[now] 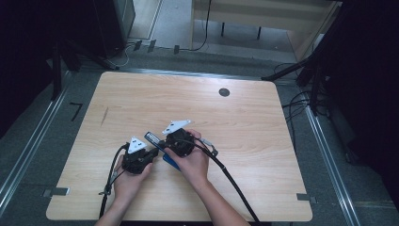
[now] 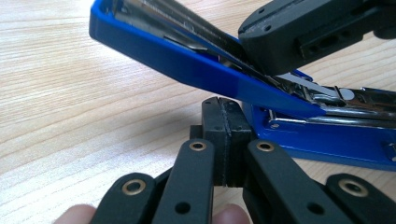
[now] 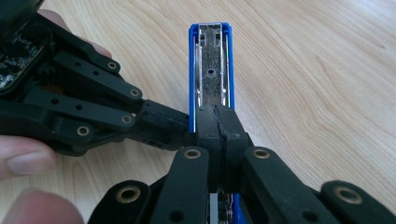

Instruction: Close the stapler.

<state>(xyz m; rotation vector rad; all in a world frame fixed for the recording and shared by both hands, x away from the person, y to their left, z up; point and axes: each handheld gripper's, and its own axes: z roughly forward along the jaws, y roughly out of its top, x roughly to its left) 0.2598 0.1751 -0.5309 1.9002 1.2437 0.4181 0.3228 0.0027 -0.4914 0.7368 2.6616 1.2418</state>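
Note:
A blue stapler (image 1: 170, 161) lies hinged open on the wooden table (image 1: 188, 103). Its upper arm (image 2: 187, 63) tilts up, with the metal staple channel (image 3: 211, 70) showing. My right gripper (image 3: 216, 119) is shut, its tips pressed together on that channel; the same gripper (image 2: 289, 37) bears on the raised arm in the left gripper view. My left gripper (image 2: 225, 114) is shut with nothing between its jaws. Its tips sit against the side of the stapler's base (image 2: 322, 142). From the right gripper view, the left gripper (image 3: 163, 122) touches the stapler from the left. A hand holds each gripper near the table's front middle.
A round dark cable hole (image 1: 224, 92) sits at the table's far right. Black cables (image 1: 235, 183) trail from both grippers over the front edge. Bare wood surrounds the stapler. Dark stands and floor cables flank the table.

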